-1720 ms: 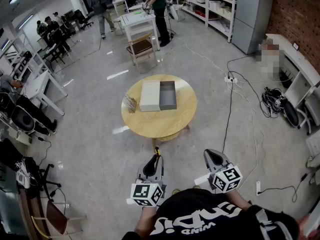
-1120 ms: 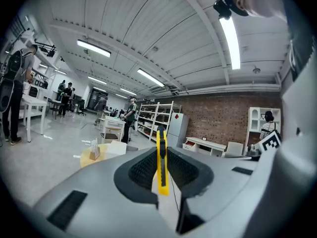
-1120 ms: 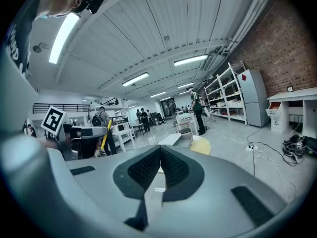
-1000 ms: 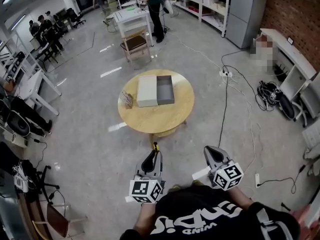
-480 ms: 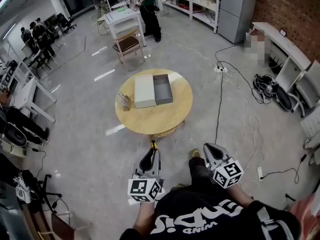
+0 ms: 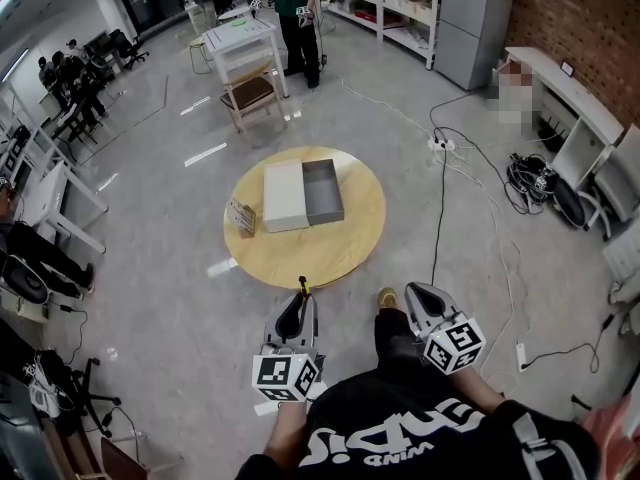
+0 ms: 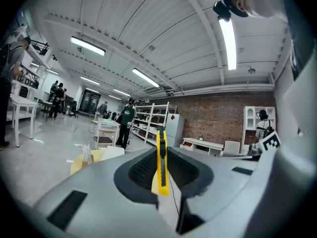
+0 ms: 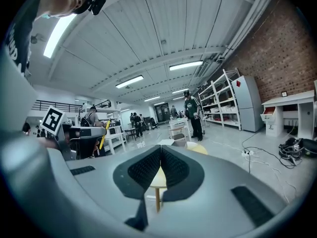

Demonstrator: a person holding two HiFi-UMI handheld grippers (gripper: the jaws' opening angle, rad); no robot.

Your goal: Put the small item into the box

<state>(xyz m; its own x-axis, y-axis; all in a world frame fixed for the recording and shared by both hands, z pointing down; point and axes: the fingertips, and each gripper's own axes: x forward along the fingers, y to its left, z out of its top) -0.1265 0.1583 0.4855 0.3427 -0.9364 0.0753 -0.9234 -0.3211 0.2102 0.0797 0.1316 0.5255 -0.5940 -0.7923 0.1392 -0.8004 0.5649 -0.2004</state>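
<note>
A yellow utility knife (image 6: 303,289) sticks out forward between the jaws of my left gripper (image 6: 299,301), which is shut on it. In the left gripper view the knife (image 7: 161,138) stands on edge in the left gripper (image 7: 161,155). My right gripper (image 6: 413,293) is shut with nothing in it; its pads meet in the right gripper view (image 8: 160,153). Ahead stands a round wooden table (image 6: 350,238) with an open grey box (image 6: 323,192) and its white lid (image 6: 285,196) beside it on the left. Both grippers hang short of the table's near edge.
A small card stand (image 6: 240,216) sits at the table's left rim. Cables (image 6: 440,198) trail over the floor to the right. A white table and wooden stool (image 6: 250,88) stand beyond, with a person (image 6: 290,8) there. Desks line the left side.
The view has closed in on the round table, which now lies nearer the grippers. Both grippers keep the same pose, the knife still held in the left one.
</note>
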